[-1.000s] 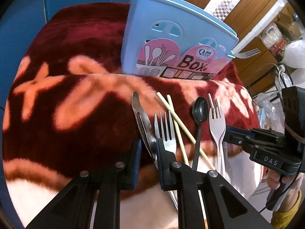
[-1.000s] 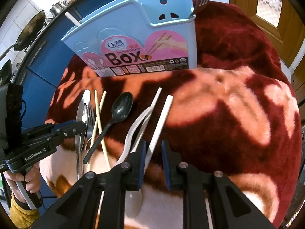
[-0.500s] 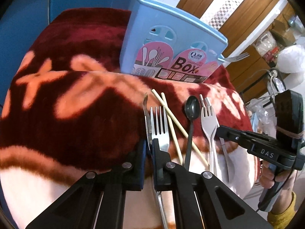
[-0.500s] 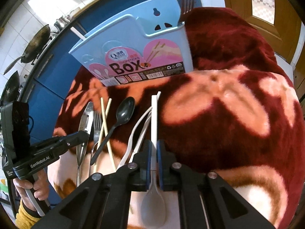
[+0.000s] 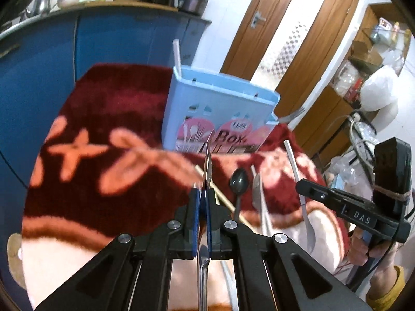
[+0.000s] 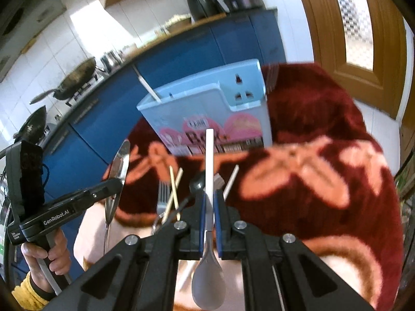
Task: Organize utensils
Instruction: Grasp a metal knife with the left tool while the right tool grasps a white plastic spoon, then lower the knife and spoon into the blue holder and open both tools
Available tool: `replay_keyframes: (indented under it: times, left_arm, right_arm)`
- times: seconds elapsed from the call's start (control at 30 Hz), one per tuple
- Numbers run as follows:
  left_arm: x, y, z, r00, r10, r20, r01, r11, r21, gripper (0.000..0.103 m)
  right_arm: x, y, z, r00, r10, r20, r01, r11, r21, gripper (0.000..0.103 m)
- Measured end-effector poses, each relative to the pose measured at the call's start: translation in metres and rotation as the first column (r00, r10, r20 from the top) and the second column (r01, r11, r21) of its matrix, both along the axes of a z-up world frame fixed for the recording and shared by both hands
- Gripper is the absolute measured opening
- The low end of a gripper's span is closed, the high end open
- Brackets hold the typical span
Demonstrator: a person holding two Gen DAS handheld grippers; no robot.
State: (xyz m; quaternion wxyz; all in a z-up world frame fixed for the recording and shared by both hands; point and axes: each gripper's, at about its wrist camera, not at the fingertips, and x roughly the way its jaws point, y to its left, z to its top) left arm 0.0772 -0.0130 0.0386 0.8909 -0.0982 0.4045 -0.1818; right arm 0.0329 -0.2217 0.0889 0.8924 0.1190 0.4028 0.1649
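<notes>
While your left gripper [image 5: 203, 202] is clamped on the metal knife [image 5: 207, 165] and your right gripper [image 6: 209, 202] is pinched tight on the white spoon [image 6: 209, 160], both utensils sit lifted off the red blanket [image 6: 324, 181]. Black spoon [image 5: 239, 178], chopsticks [image 6: 173, 189] and a fork [image 6: 163, 194] lie on it, with the blue utensil box [image 5: 220, 108] upright just behind.

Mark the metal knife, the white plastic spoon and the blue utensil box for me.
Metal knife [image 6: 119, 164], right wrist view, on its blade.
White plastic spoon [image 6: 209, 155], right wrist view, on its flat handle.
Light blue plastic utensil box [image 5: 207, 96], left wrist view, on its front wall.
</notes>
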Motion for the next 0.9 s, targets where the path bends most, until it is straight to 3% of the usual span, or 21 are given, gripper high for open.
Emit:
replay_keyframes:
  times: [0.23,0.53,0.73,0.9]
  left_arm:
    - [0.006,0.001,0.031,0.991,0.032,0.126,-0.027,0.999,-0.038,0.004]
    - [0.036,-0.008,0.067,0.960,0.087,0.268,-0.071,0.995,-0.068,0.004]
    - [0.058,-0.008,0.087,0.912,0.152,0.381,-0.131,0.988,-0.081,0.004]
    - [0.071,-0.012,0.098,0.849,0.211,0.484,-0.190,0.977,-0.092,0.004]
  right_arm:
    - [0.005,0.003,0.025,0.991,-0.018,0.133,0.016,1.000,0.014,0.008]
    - [0.028,-0.006,0.045,0.968,-0.067,0.240,0.057,0.997,0.045,0.008]
    - [0.053,-0.011,0.054,0.947,-0.104,0.305,0.091,0.994,0.057,0.008]
    - [0.071,-0.008,0.060,0.919,-0.131,0.371,0.126,0.991,0.039,0.008]
